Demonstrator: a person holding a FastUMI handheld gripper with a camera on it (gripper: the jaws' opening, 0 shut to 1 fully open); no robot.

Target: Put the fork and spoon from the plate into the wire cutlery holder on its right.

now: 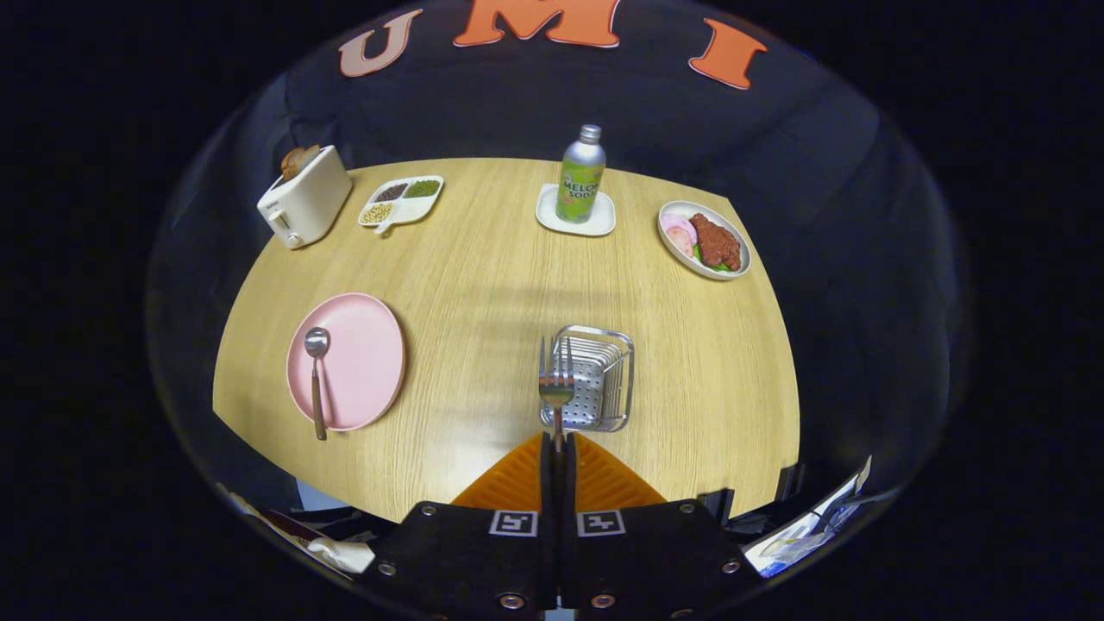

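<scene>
Steel fork clamped in gripper

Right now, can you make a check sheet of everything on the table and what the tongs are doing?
Surface: round wooden table, bare between the things.
Job's things: fork held tines up, in front of the wire cutlery holder; spoon lying on the pink plate, left of the holder.
Clutter: toaster with bread, divided dish of beans, soda bottle on a white coaster, plate of food.
Tongs: closed on the fork handle.
Cables: nothing seen.
Surroundings: black cloth wall behind.
</scene>
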